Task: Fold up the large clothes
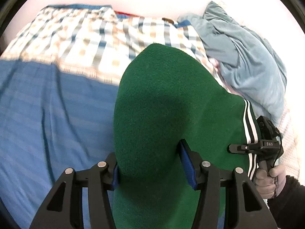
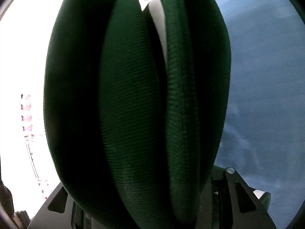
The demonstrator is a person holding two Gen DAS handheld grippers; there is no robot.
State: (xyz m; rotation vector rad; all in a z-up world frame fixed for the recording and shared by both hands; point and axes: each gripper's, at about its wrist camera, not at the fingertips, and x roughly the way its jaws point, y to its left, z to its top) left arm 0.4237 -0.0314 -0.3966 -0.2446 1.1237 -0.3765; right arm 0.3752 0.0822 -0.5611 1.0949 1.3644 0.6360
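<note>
Mid-fold, I judge: I hold 1 green garment (image 1: 171, 99) lifted over the blue bed (image 1: 47, 114), both grippers pinching it. Left gripper (image 1: 154, 169) clamps 1 edge, right gripper (image 1: 240, 147) the striped edge. Next: lay it flat, edges aligned. Also 1 plaid sheet (image 1: 85, 38), 1 grey garment (image 1: 247, 61).

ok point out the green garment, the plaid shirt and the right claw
green garment (image 1: 162, 99): left wrist view, middle of the raised fold
plaid shirt (image 1: 85, 38): left wrist view, checked front panel
right claw (image 1: 246, 147): left wrist view, tip clamping the striped edge
</note>
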